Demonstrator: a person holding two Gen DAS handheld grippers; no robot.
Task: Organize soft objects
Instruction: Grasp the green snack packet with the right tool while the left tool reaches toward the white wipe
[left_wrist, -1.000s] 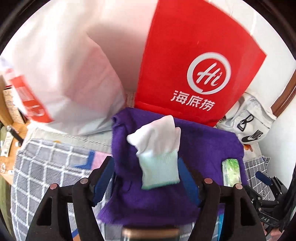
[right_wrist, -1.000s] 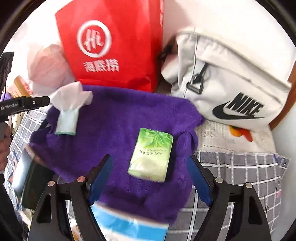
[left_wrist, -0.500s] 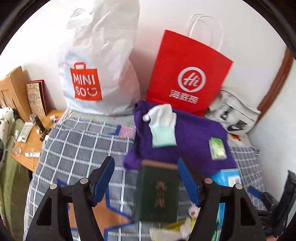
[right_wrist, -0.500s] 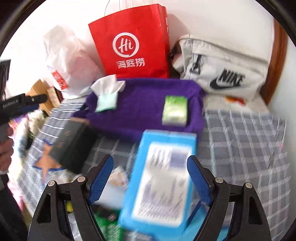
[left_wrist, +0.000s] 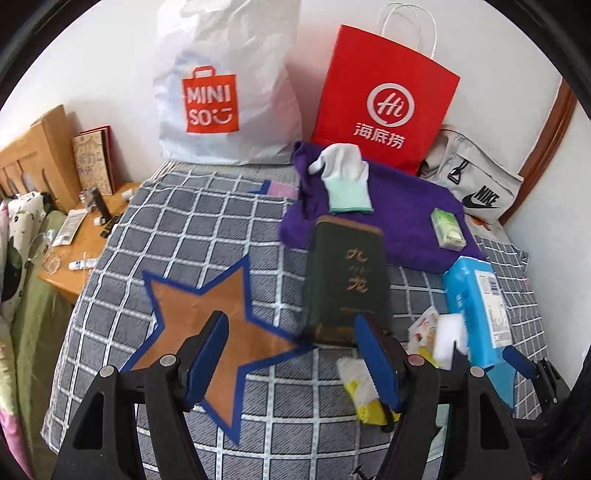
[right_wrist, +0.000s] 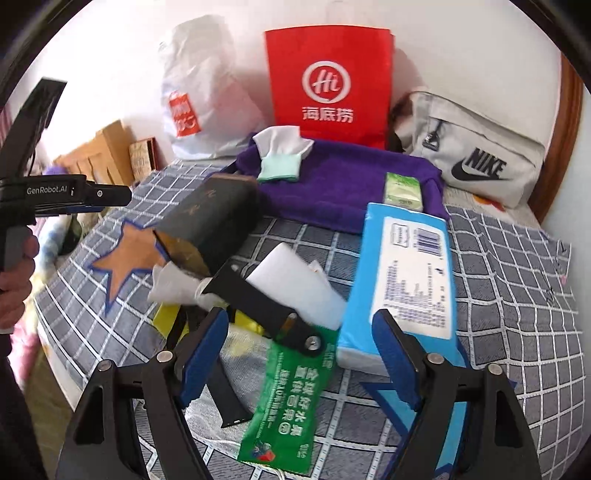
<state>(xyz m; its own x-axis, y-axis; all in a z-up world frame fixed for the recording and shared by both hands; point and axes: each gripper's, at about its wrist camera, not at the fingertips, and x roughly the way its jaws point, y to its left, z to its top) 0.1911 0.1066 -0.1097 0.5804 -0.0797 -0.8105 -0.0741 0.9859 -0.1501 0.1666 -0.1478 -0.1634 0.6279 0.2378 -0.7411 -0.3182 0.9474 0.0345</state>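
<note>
Both grippers have pulled back from the purple towel (left_wrist: 388, 221), where glove (left_wrist: 347, 184) and tissue pack (left_wrist: 447, 228) lie; the clutter (right_wrist: 280, 295) remains. Left gripper (left_wrist: 291, 358) fingers spread and empty; right gripper (right_wrist: 301, 354) fingers closing on nothing.

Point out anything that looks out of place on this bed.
The dark green book lies askew, one end propped on a jumble of wrappers, a white sponge and a black strap. These hard items clutter the checked bedspread among the soft ones.

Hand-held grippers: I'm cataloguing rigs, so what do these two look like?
Both the left hand-held gripper and right hand-held gripper have black angular frames, silver pivot screws and blue finger pads. The right view shows the left tool's black body, lettered GenRobot.AI in white, on a grey handle.
</note>
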